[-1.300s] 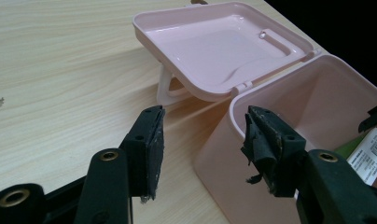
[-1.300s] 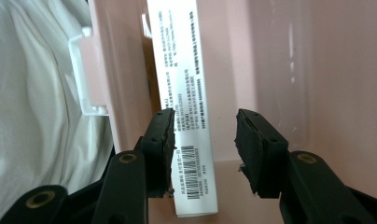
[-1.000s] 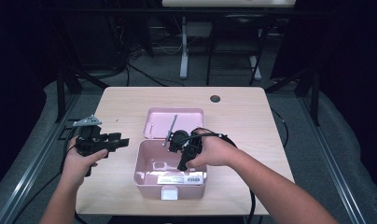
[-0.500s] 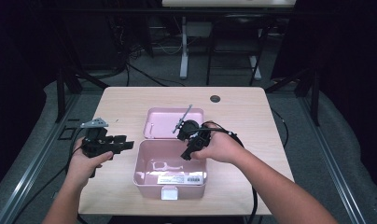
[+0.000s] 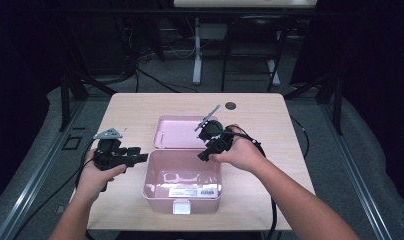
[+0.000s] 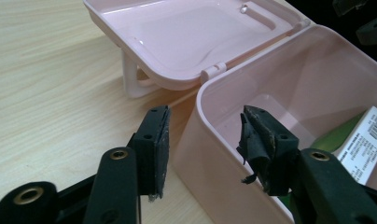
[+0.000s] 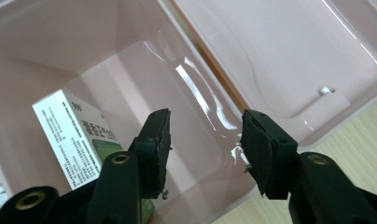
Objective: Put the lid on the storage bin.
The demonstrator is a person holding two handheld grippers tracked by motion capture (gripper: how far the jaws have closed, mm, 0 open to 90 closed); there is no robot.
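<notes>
Pink plastic box (image 5: 182, 177) sits open on the pale wooden worktop (image 5: 140, 107), its lid (image 5: 182, 131) folded back flat behind it, and both grippers stand at its rim. The left gripper (image 6: 203, 140) has its jaws set wide with nothing between the pads; the box's near corner wall rises in the gap between them, the left-hand jaw outside over the worktop, the right-hand jaw over the box's inside (its pad looks frayed at the edges). Beyond those jaws the lid's hinge and its propped white handle show. The right gripper (image 7: 205, 142) also has its jaws wide and holds nothing; it looks down into the box from above the back wall, the left-hand jaw over the box floor, the right-hand jaw above the rim next to the lid. A white carton (image 7: 77, 135) with printed text lies on the box floor, to the left of and below the left-hand jaw, not touching it. In the high view the left gripper (image 5: 140, 159) is just beside the box's left wall.
</notes>
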